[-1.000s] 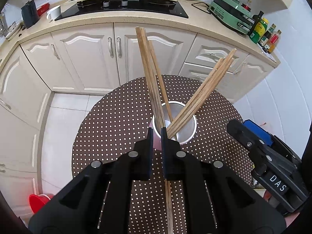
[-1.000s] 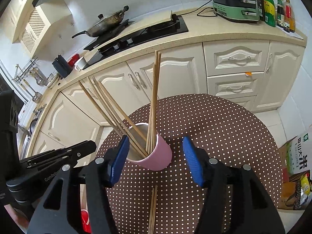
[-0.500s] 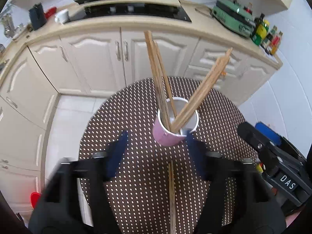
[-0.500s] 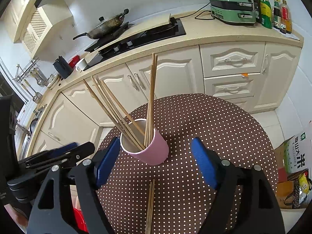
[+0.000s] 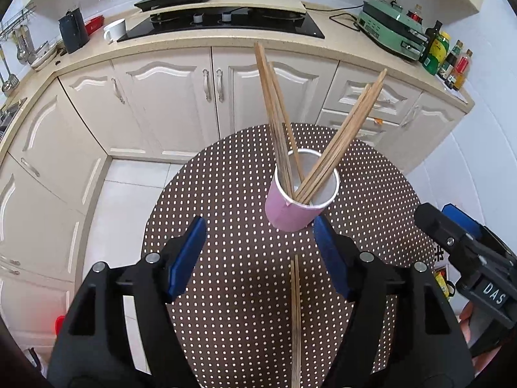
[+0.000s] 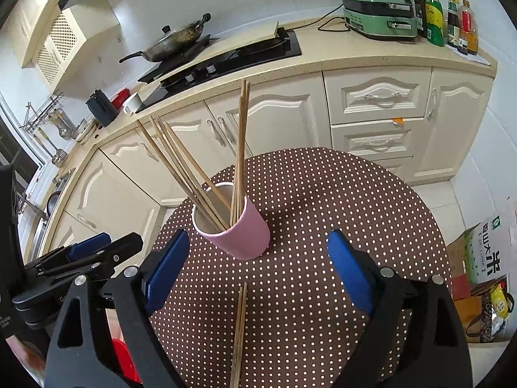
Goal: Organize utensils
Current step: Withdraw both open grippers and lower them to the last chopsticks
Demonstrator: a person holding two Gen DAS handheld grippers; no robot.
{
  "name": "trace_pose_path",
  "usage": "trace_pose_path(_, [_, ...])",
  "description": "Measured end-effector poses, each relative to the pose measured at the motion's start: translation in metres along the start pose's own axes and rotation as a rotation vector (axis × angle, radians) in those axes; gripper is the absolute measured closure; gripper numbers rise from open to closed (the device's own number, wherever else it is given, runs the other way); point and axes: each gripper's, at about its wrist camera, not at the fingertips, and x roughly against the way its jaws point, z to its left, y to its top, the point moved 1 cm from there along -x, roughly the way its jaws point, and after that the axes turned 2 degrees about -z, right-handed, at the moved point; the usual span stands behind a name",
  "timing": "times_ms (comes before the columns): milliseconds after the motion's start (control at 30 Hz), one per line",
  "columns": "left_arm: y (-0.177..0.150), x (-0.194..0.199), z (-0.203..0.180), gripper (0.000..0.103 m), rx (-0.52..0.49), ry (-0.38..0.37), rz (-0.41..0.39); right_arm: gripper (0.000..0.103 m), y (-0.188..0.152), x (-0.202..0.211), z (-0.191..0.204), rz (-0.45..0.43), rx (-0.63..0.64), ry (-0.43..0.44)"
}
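A pink cup point(image 5: 290, 213) point(image 6: 240, 237) stands upright on the round dotted table point(image 5: 226, 200) point(image 6: 323, 194). Several wooden chopsticks point(image 5: 274, 123) point(image 6: 240, 148) lean out of it in two bunches. A loose pair of chopsticks point(image 5: 295, 317) point(image 6: 239, 329) lies flat on the cloth, nearer than the cup. My left gripper point(image 5: 260, 255) hovers just short of the cup, jaws opening, nothing between them. My right gripper point(image 6: 258, 268) also sits short of the cup with jaws opening and nothing held; it shows at the right edge point(image 5: 465, 252) of the left wrist view.
Cream kitchen cabinets point(image 5: 181, 97) and a counter with a black hob point(image 5: 223, 22), a wok point(image 6: 174, 38) and a green appliance point(image 6: 378, 16) run behind the table. Bottles point(image 6: 452, 19) stand at the counter's right end. A cardboard box point(image 6: 484, 252) sits on the floor at right.
My left gripper went from shut at the cup's rim to open and drew back. The right gripper's jaws spread wider and also pulled back. The cup now stands clear of both.
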Motion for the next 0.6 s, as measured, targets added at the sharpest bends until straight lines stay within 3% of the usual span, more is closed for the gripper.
trace_pose_path(600, [-0.061,-0.02,0.02,0.032,0.025,0.026,0.129,0.016,-0.063,-0.042,-0.009,0.203,-0.001,-0.064])
